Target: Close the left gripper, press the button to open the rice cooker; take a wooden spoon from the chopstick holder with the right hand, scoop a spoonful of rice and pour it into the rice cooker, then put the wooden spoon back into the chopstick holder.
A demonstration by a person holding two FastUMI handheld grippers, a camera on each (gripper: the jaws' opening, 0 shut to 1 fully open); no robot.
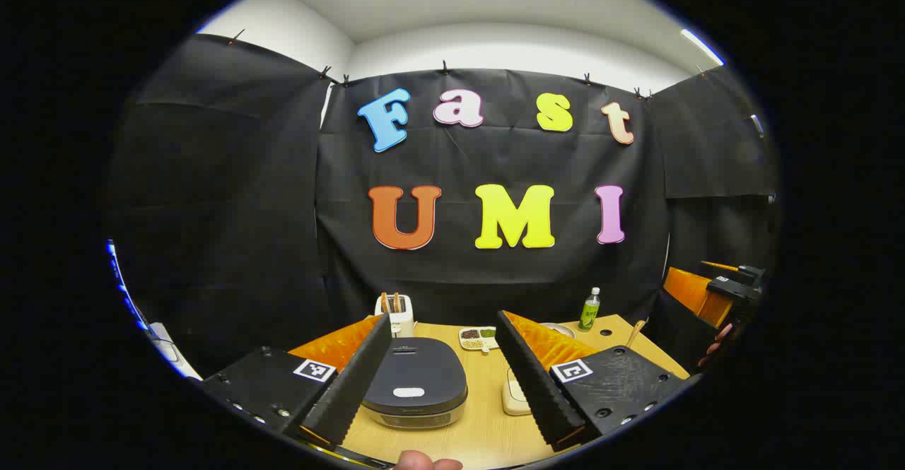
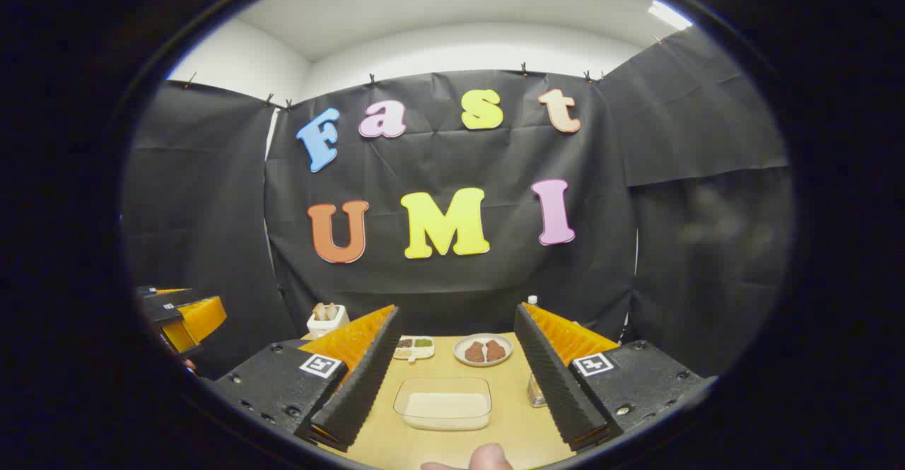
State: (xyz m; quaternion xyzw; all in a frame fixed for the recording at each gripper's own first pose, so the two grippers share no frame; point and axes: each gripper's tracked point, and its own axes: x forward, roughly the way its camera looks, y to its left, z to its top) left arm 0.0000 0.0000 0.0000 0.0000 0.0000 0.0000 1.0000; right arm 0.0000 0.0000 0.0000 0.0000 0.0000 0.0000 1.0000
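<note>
Rice cooker (image 1: 414, 383) between spread fingers (image 1: 353, 382)

Smooth pale wood-look table (image 1: 488, 413). Rice cooker (image 1: 413, 382): matt dark lid, shiny metallic band below. Clear glossy container (image 2: 443, 403) holding rice. Ribbed matt black pads (image 2: 360, 378); orange plastic behind.

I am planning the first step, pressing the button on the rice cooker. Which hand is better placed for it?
The left. Its tool points at the closed rice cooker, which lies between its open fingers. The right tool faces the clear dish of rice instead. The left tool must close first.
</note>
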